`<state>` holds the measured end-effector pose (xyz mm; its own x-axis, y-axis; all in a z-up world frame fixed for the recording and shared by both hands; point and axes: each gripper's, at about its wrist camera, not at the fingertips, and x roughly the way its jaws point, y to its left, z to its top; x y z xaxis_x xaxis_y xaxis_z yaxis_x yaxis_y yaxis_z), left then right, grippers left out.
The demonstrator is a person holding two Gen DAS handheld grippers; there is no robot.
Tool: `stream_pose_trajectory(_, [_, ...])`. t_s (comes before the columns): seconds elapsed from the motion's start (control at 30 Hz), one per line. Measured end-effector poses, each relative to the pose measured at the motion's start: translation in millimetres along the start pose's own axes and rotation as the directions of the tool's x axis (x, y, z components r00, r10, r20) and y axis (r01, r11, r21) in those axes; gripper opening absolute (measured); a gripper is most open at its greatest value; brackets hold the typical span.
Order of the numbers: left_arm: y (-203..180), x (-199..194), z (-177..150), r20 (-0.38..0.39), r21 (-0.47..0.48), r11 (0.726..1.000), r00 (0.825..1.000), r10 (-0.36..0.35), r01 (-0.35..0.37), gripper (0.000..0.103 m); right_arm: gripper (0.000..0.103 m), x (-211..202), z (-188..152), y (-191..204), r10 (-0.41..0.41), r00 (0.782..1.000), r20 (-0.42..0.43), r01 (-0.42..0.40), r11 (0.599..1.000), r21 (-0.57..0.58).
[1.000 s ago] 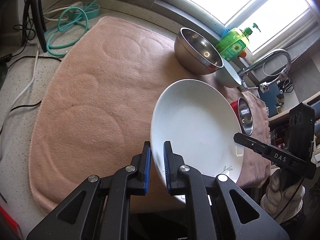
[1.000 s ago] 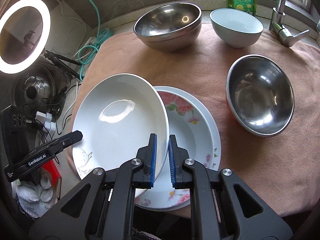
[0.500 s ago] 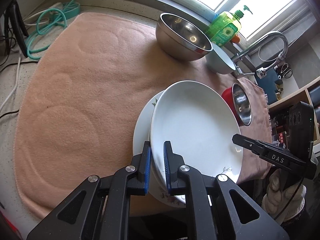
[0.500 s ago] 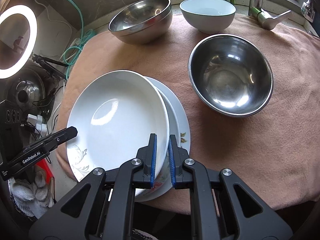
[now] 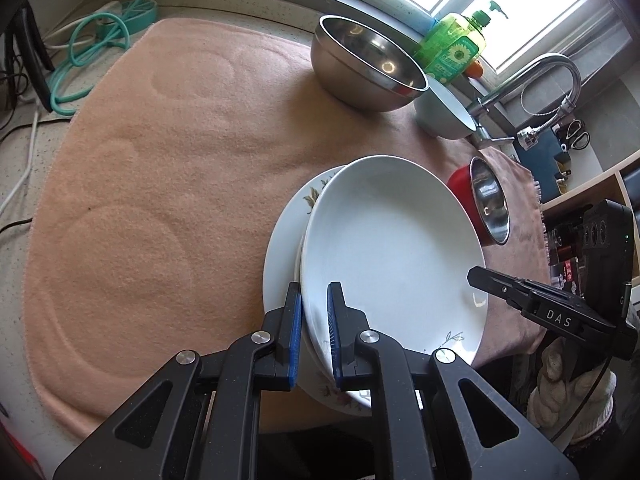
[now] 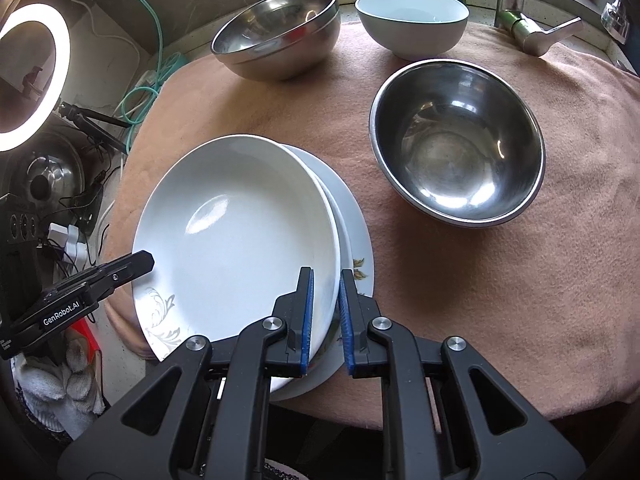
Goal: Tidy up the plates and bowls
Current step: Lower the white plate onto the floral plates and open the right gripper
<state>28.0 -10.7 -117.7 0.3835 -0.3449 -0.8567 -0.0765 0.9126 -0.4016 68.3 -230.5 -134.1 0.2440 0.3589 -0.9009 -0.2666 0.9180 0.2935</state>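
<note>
"DAS" in white caps on the black arm of the right gripper (image 5: 554, 314), seen from the left wrist cam. "GenRobot.AI" in white on the black arm of the left gripper (image 6: 66, 314), seen from the right wrist cam. Green soap bottle (image 5: 454, 54) by the window has a label w/ a sunflower pic and some small print, too blurred to read. Same bottle's label in the right wrist view is cut off at the top edge, print also unreadable. No other legible text, nos. or signs on the plates, bowls or cloth.
</note>
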Motion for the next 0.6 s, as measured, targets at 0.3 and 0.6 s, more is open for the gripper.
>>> stream_pose_trajectory(0.3, [-2.7, -1.2, 0.4, 0.002, 0.013, 1.000, 1.000, 0.012, -0.012, 0.010, 0.023, -0.6, -2.2, 5.1, -0.009, 1.000, 0.000, 0.009, 1.000, -0.012])
stream_pose_trajectory(0.6, [-4.1, -10.4, 4.7, 0.032, 0.024, 1.000, 0.999, 0.007, -0.008, 0.015, 0.035, -2.8, 0.0, 5.3, -0.010, 1.000, 0.012, 0.010, 1.000, -0.018])
